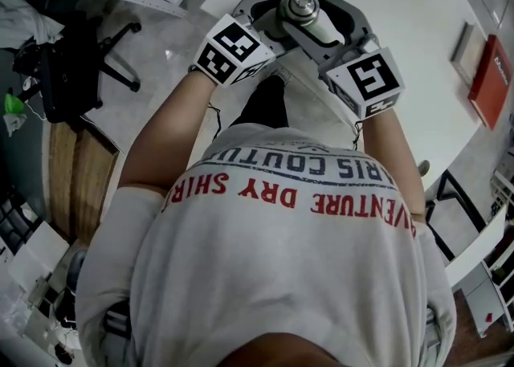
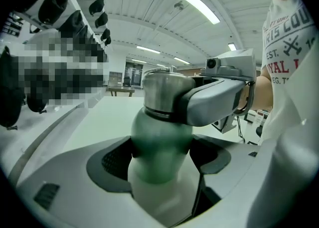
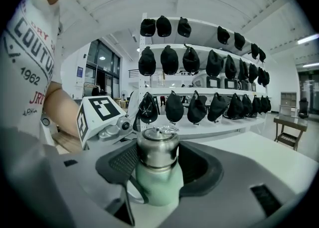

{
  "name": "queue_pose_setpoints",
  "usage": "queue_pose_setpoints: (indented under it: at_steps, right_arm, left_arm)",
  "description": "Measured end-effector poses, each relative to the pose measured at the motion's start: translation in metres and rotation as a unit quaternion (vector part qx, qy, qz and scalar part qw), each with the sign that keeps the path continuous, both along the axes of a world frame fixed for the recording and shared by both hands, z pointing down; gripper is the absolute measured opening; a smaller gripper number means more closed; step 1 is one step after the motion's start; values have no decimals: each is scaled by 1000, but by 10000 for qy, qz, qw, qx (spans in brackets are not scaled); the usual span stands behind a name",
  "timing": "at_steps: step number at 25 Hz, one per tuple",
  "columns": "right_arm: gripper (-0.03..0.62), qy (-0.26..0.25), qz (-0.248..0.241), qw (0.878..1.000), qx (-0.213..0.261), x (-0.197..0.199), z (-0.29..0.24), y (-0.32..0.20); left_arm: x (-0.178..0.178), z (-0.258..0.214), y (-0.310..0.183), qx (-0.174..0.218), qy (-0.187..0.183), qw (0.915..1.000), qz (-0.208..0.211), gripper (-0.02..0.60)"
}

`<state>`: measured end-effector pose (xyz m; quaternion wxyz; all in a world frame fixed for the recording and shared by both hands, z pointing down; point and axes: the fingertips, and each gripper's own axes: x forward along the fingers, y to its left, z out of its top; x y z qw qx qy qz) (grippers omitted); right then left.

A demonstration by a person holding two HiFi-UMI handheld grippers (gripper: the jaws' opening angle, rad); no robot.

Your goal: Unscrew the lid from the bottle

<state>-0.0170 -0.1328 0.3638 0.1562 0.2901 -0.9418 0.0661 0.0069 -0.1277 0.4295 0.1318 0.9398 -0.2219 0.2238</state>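
A mint-green bottle [image 2: 159, 147] with a steel lid [image 2: 162, 92] is held up over the white table [image 1: 401, 4]. My left gripper [image 2: 159, 164] is shut on the bottle's green body, one pad on each side. My right gripper [image 3: 157, 157] has come in from the opposite side, and its pads press on the steel lid [image 3: 157, 147]. One of its grey fingers [image 2: 214, 100] wraps the lid in the left gripper view. From the head view I see the lid [image 1: 301, 4] from above, between both marker cubes. The bottle's base is hidden.
A black office chair [image 1: 72, 60] stands on the floor at the left. A red box [image 1: 490, 80] lies at the table's right edge. Behind the bottle, shelves of dark caps [image 3: 199, 62] line the wall, and a small table [image 3: 289, 127] stands at the far right.
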Motion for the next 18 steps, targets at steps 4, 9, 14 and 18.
queue_pose_setpoints:
  at_steps: [4, 9, 14, 18]
  right_arm:
    - [253, -52, -236, 9997, -52, -3, -2, 1]
    - [253, 54, -594, 9982, -51, -4, -3, 2]
    - [253, -121, -850, 9961, -181, -4, -3, 2]
    - [253, -124, -1106, 9936, -193, -4, -4, 2]
  left_arm:
    - [-1, 0, 2, -12, -18, 9991, 423, 370]
    - [-1, -1, 3, -58, -103, 9951, 978, 370]
    - [-2, 0, 4, -99, -207, 9884, 1503, 370]
    - [-2, 0, 4, -104, -249, 9800, 1974, 370]
